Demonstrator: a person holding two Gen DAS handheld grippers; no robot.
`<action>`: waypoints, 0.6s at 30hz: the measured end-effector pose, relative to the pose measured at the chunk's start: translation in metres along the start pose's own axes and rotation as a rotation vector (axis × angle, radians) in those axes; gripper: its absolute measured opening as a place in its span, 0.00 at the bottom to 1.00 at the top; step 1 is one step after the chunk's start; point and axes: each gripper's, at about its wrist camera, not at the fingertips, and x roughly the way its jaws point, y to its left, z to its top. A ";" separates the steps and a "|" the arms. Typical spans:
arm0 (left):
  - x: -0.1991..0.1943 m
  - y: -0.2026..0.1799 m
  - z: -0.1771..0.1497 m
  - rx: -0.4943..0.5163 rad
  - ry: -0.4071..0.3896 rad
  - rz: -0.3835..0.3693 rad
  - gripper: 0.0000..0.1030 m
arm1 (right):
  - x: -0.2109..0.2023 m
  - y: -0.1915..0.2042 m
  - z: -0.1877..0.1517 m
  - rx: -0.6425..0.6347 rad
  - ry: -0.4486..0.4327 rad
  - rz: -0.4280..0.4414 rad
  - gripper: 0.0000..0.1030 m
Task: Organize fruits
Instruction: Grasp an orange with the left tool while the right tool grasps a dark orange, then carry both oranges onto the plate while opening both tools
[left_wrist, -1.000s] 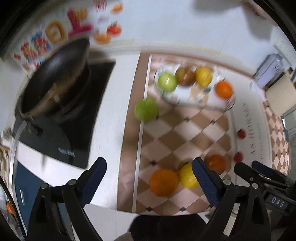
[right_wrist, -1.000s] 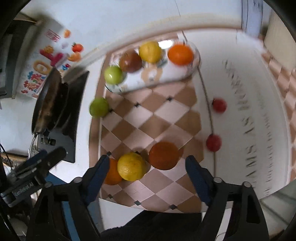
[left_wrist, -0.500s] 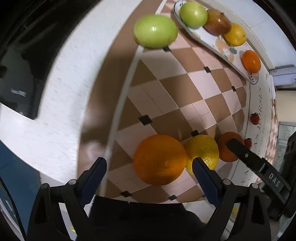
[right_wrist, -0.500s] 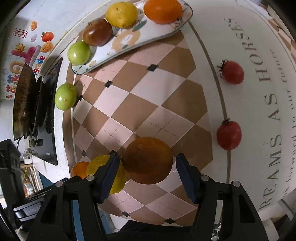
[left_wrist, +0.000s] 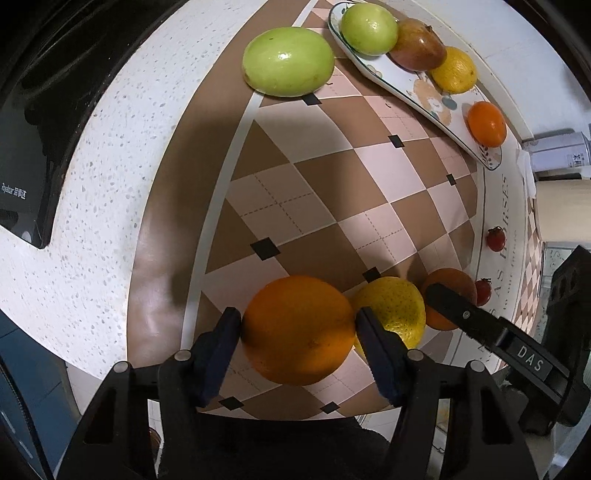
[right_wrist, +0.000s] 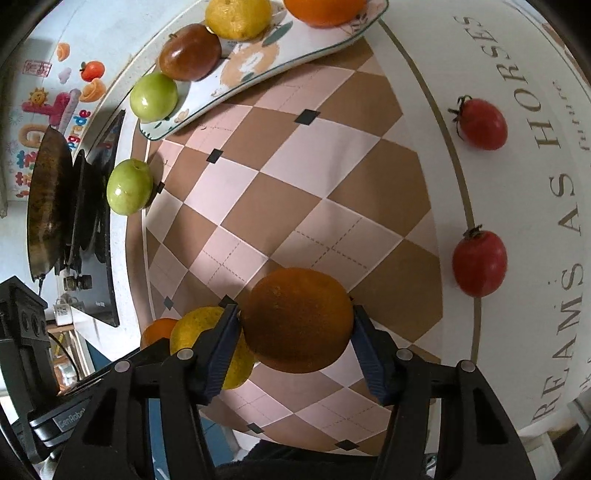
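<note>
At the bench's near edge, the left gripper (left_wrist: 297, 328) has its jaws clamped on a bright orange (left_wrist: 298, 329); the right gripper (right_wrist: 295, 325) grips a darker orange (right_wrist: 296, 320). The lemon (left_wrist: 391, 314) wedged between them could roll off when either lifts.

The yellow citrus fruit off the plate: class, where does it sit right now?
The yellow citrus fruit lies on the checkered mat, wedged between the bright orange in the left gripper and the darker orange in the right gripper.
</note>
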 end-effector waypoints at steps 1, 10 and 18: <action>0.001 -0.002 0.001 0.015 -0.003 0.013 0.60 | 0.000 -0.001 -0.001 0.003 0.001 0.002 0.60; -0.003 0.002 0.005 0.077 -0.043 0.120 0.62 | -0.003 -0.006 -0.007 -0.010 0.001 -0.026 0.60; 0.019 0.004 0.016 0.072 -0.007 0.148 0.63 | -0.003 -0.005 -0.004 -0.025 0.007 -0.042 0.60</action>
